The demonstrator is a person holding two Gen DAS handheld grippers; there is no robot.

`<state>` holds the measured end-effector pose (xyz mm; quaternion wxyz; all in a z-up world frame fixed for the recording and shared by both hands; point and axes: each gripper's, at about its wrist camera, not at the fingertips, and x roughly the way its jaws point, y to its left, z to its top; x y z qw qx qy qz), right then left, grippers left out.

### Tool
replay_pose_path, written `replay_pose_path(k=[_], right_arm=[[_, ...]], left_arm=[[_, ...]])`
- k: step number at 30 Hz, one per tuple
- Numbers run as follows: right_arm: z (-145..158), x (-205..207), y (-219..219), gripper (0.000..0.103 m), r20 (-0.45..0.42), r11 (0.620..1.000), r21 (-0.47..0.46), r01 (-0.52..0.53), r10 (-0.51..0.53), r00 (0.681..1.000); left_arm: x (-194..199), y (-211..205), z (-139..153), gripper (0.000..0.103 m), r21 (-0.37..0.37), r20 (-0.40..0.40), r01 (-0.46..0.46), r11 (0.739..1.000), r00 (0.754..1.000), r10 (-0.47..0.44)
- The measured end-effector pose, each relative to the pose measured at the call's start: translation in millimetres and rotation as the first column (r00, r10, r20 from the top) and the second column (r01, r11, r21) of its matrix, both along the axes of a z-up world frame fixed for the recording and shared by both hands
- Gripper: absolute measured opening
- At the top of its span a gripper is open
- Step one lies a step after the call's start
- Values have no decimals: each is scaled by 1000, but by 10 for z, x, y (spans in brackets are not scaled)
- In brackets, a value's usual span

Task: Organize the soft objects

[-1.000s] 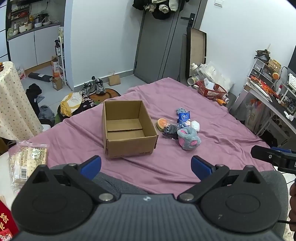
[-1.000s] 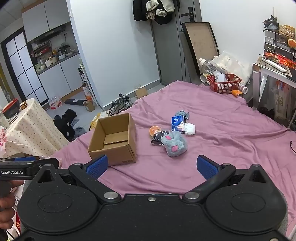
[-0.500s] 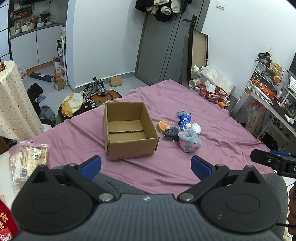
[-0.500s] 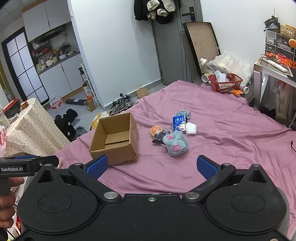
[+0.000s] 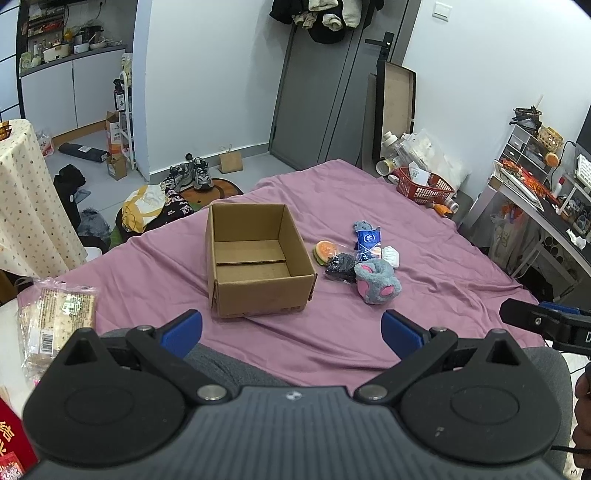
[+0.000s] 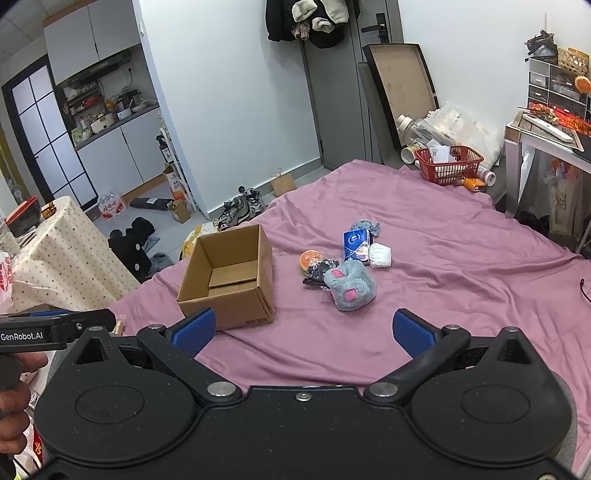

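Both grippers, left [image 5: 291,328] & right [image 6: 303,328], are held w/ jaws apart at near edge of purple bedsheet [image 5: 424,221]; open brown cardboard box [image 5: 255,262] is seen mid-bed, grey plush toy [image 5: 376,280] just beside.

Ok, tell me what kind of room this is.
Probably a small flat's bedroom: a bed under a purple sheet fills the middle, coats hang on the door, shoes lie on the floor, and kitchen cabinets show through an opening at the back.
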<state>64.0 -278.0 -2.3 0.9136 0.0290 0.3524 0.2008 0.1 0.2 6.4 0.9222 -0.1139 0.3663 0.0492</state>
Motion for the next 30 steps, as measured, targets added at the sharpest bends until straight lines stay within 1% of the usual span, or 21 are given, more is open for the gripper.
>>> replay_pose_path(k=[30], right_arm=[[-26,20,-4,103,-13,1000,14,-1,1,1000]], left_arm=[[-13,-3,13,102,0,7,-6,1000,1000,6]])
